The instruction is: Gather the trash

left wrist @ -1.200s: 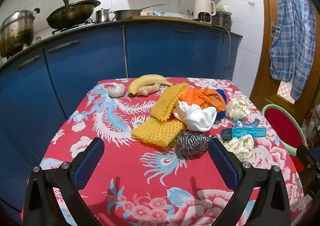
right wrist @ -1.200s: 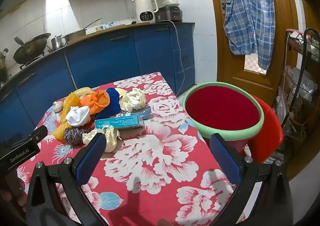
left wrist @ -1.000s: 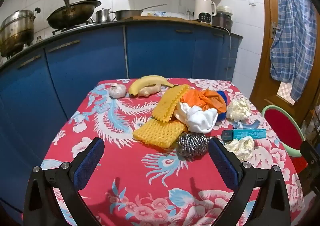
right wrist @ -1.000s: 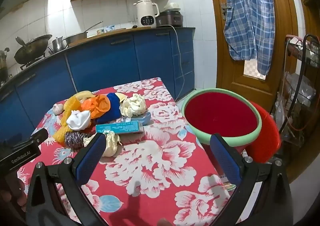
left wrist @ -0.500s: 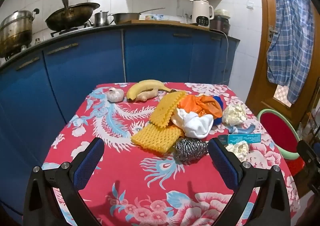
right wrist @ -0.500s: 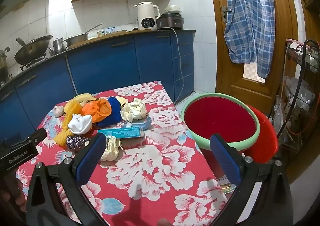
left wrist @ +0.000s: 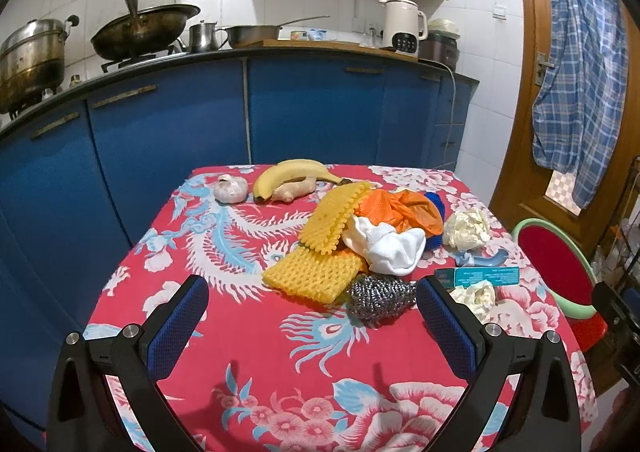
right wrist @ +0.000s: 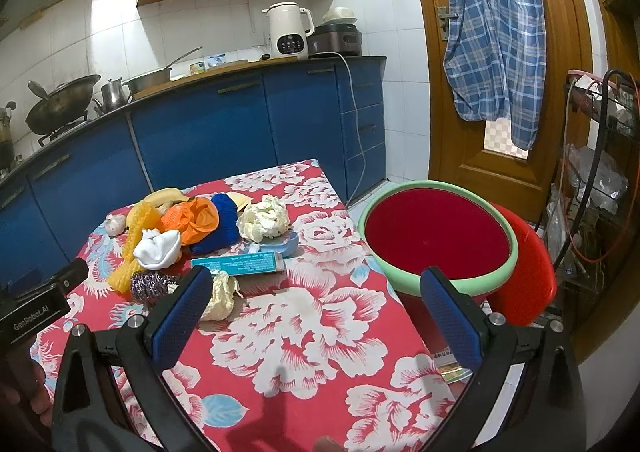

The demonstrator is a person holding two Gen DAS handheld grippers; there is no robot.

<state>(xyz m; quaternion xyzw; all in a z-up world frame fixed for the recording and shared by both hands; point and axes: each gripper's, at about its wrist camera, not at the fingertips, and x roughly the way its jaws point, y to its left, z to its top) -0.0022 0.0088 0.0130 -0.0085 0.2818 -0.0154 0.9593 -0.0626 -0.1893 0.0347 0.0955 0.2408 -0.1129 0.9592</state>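
Both grippers have drawn back a little from the pile of clutter since a second ago, so more of the flowered cloth shows in front of it; nothing on the cloth has moved. By the look of it, collecting has not begun.

The left gripper (left wrist: 312,316) hangs above the near edge of the counter (left wrist: 248,364), its blue-padded fingers (left wrist: 176,328) spread wide and empty. The right gripper (right wrist: 316,308) is likewise wide open, holding nothing.

The steel wool scourer (left wrist: 378,300) serves as landmark, lying just ahead of the left gripper. Touching its left side is a yellow foam net (left wrist: 316,272); just behind it a white sock (left wrist: 390,248), orange cloth (left wrist: 404,208) and blue cloth (left wrist: 436,204). Right of it lie a crumpled tissue (left wrist: 476,298), a teal box (left wrist: 480,275) and, farther back, a second tissue wad (left wrist: 466,230). Well behind are a banana (left wrist: 290,172), ginger (left wrist: 294,188) and garlic (left wrist: 231,188).

Off the counter's right edge, beyond the tissues, stands the red bin with green rim (right wrist: 436,236), the likely destination.

The room is a kitchen: blue cabinets (left wrist: 160,132), white tiles, a wok (left wrist: 140,28) and a kettle (left wrist: 402,28).
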